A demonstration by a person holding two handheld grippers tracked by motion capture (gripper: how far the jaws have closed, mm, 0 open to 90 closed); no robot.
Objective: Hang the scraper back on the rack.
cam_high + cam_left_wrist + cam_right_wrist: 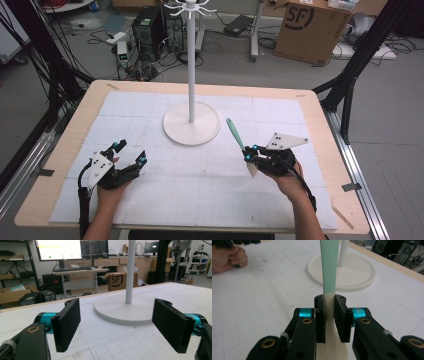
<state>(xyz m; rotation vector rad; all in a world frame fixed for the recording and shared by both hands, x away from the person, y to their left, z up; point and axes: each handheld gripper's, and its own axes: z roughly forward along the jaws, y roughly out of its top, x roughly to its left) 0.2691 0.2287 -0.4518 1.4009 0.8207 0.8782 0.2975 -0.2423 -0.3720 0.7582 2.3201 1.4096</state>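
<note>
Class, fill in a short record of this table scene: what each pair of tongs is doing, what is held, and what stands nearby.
left tongs: open, holding nothing, low over the mat
right tongs: shut on the spatula
spatula: green handle, cream blade, handle pointing toward the stand
stand: white pole on a round base, middle of the table
table: wooden edge, white gridded mat

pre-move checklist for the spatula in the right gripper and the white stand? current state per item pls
1. Right gripper clamped on the spatula: ok, both pads press its neck where green handle meets cream blade.
2. Spatula lined up in the jaws: ok, it runs straight out between them, handle pointing toward the stand.
3. Left gripper out of the way: ok, open, holding nothing, resting at the mat's left.
4. Path from spatula to stand base: ok, bare mat between.
5. Free hook at the stand's top: cannot tell, hooks are cut off at the frame edge.
6. Hanging hole in the handle end: cannot tell.
</note>
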